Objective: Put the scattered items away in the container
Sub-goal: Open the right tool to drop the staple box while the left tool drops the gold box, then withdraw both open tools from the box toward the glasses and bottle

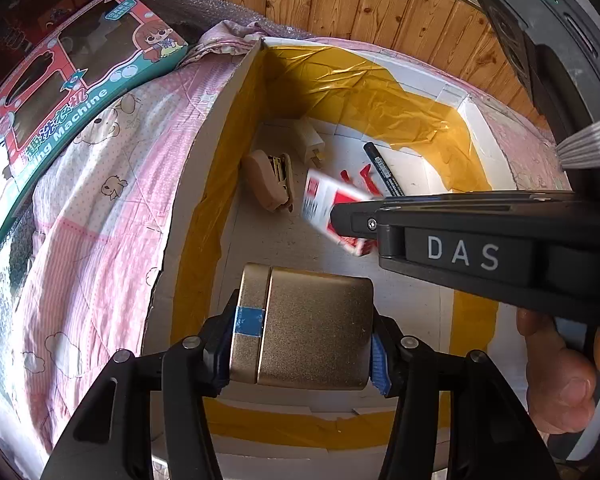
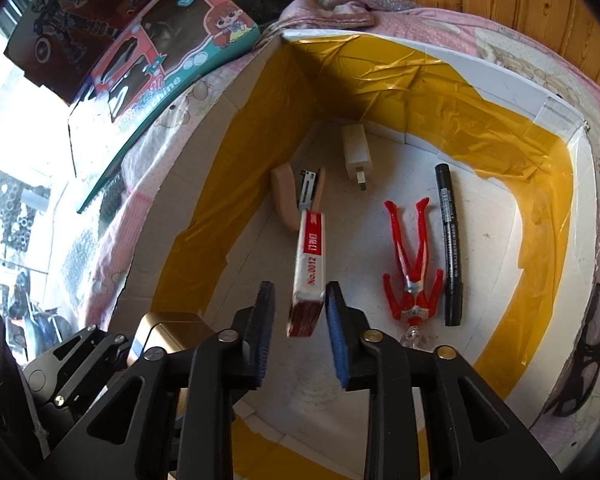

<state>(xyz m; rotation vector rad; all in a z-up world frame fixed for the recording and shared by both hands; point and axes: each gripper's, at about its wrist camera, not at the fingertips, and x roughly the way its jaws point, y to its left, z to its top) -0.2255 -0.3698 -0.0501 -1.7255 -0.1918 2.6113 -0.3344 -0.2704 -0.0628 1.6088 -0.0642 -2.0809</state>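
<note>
My left gripper [image 1: 304,320] is shut on a gold tin [image 1: 312,332], held over the near end of the white cardboard box [image 1: 204,184] lined with yellow tape. My right gripper [image 2: 299,292] is open above the box floor. A red-and-white staples box [image 2: 310,264] hangs blurred between its pads [image 2: 336,320], with a gap on the left side. Inside the box lie a beige stapler [image 2: 288,196], a white charger plug [image 2: 356,152], a black marker [image 2: 450,244] and a red toy figure [image 2: 410,264]. The left wrist view shows the right gripper [image 1: 338,220] from the side, over the staples box [image 1: 324,204].
The box sits on a pink patterned quilt [image 1: 100,208]. A toy washing-machine carton [image 1: 68,92] lies at the far left, and a wood-panel wall [image 1: 380,8] stands behind. A hand [image 1: 560,380] grips the right tool's handle at lower right.
</note>
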